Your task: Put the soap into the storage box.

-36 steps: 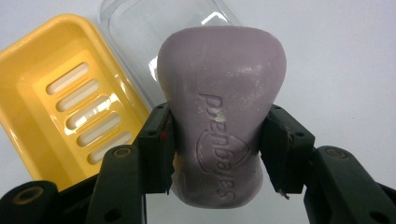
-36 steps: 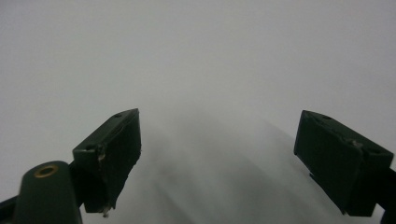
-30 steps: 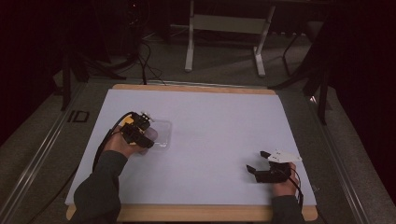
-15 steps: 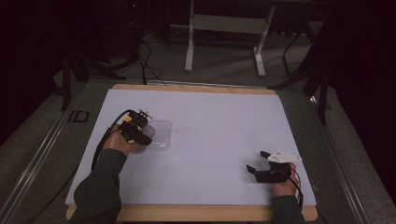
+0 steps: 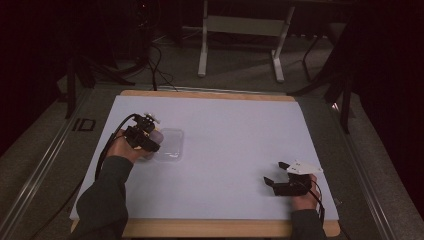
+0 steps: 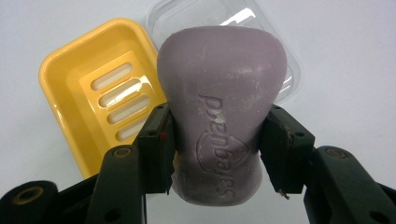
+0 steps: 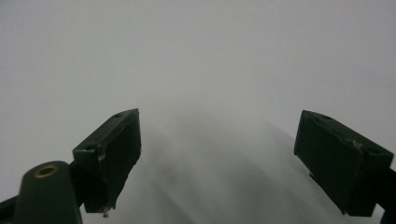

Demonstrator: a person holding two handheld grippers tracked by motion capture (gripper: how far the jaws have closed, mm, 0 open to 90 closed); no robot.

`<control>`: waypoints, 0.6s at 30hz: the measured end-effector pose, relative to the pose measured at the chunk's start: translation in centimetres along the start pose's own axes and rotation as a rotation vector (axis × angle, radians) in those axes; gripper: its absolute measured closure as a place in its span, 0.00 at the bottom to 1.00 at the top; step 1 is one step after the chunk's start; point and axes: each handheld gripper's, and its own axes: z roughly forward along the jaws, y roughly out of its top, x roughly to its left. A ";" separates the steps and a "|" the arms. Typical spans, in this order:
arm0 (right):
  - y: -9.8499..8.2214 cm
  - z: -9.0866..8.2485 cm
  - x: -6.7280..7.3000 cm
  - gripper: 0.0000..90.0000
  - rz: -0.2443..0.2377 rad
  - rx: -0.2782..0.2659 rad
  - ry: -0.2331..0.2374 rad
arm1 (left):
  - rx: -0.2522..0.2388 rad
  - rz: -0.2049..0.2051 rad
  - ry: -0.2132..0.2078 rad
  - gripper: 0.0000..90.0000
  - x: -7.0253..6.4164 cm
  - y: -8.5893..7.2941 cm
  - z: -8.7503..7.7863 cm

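My left gripper (image 6: 217,149) is shut on a purple soap bar (image 6: 219,102) stamped "Safeguard", and its pads press on the bar's narrow waist. Under the bar lies a yellow slotted soap dish (image 6: 88,84), with a clear plastic lid (image 6: 224,14) beside it. In the high view the left gripper (image 5: 149,141) hovers at the left of the white table cover, right by the clear lid (image 5: 171,145). My right gripper (image 5: 276,176) rests near the front right, open, with nothing between its fingers (image 7: 112,149) but bare white surface.
The white sheet (image 5: 225,130) covers a wooden board whose edge (image 5: 210,227) shows along the front. A black cable (image 5: 107,145) trails from the left gripper. A metal stand (image 5: 240,25) is on the floor beyond the table.
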 end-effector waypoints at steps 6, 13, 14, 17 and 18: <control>0.0 0.0 0.0 0.16 -0.001 0.001 0.000 | -0.006 -0.007 -0.001 0.56 0.4 -0.1 0.1; 0.0 0.0 0.0 0.16 -0.001 0.001 0.001 | -0.007 -0.022 0.001 0.56 0.9 -0.1 0.3; 0.0 0.0 0.0 0.16 0.000 0.000 0.001 | -0.007 -0.026 0.000 0.56 0.9 -0.1 0.3; 0.0 0.0 0.0 0.16 -0.001 0.001 0.001 | -0.002 -0.034 -0.002 0.56 1.2 -0.1 0.5; 0.0 0.0 0.0 0.16 -0.001 0.001 0.001 | -0.001 -0.039 0.000 0.56 1.4 -0.1 0.5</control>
